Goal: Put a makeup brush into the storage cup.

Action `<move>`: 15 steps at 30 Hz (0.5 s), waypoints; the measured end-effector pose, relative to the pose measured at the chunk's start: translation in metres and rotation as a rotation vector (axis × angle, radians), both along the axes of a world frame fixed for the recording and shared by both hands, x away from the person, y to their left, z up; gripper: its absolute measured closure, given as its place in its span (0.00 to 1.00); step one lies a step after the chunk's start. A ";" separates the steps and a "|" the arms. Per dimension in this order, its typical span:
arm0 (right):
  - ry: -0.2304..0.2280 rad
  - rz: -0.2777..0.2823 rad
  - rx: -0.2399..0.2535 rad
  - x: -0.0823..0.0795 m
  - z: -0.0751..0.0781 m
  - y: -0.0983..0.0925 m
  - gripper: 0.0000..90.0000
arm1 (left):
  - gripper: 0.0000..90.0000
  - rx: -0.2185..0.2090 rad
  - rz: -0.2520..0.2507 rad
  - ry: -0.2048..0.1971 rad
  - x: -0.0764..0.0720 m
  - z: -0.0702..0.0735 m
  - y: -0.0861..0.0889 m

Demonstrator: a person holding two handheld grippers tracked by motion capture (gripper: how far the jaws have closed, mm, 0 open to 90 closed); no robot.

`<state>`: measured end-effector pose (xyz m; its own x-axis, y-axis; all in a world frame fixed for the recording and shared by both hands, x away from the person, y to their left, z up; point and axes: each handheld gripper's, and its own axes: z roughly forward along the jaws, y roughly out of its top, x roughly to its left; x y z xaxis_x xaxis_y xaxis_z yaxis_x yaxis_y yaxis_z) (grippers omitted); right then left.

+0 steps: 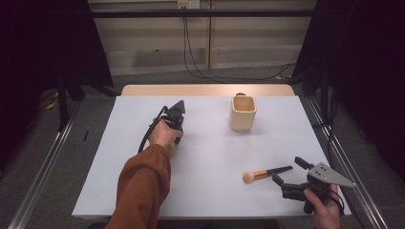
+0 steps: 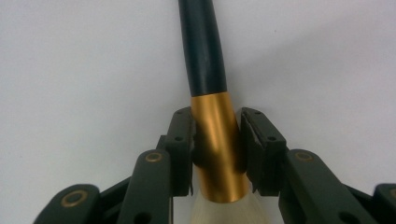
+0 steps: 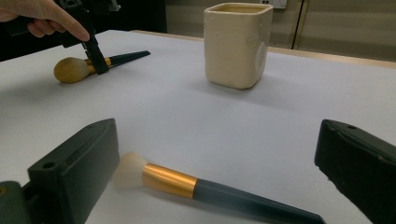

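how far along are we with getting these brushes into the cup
Nothing is in the cup yet by the look of it. In hand: the left gripper has shut on the far brush's gold band. Left: the near brush lies between the right gripper's open jaws.

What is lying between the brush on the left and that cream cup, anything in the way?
Nothing visible. The left gripper is shut on the brush, and only bare white table lies between it and the cream cup. The second brush lies nearer the right gripper.
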<state>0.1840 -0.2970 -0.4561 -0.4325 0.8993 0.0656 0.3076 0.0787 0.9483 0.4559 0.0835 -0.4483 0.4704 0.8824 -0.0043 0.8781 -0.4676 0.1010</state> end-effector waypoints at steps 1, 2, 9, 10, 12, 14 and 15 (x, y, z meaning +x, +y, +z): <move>0.002 -0.002 0.002 0.000 0.000 0.000 0.00 | 0.74 0.002 -0.001 0.002 0.000 0.000 0.000; 0.002 -0.001 0.002 0.000 0.000 0.000 0.00 | 0.74 -0.001 -0.003 0.002 0.000 0.000 0.000; 0.003 -0.007 0.004 -0.002 0.000 -0.001 0.00 | 0.74 -0.017 -0.022 0.006 -0.001 0.001 0.004; 0.003 -0.007 0.003 -0.002 0.000 -0.001 0.00 | 0.74 -0.018 -0.025 0.010 -0.001 0.002 0.004; 0.003 -0.008 0.003 -0.002 0.000 -0.001 0.00 | 0.74 -0.033 -0.022 0.009 -0.001 0.002 0.007; 0.003 -0.007 0.000 -0.002 0.000 -0.001 0.00 | 0.74 -0.050 -0.019 0.005 -0.002 0.002 0.010; 0.002 -0.007 0.001 -0.002 0.000 -0.001 0.00 | 0.74 -0.059 -0.018 0.006 -0.002 0.002 0.012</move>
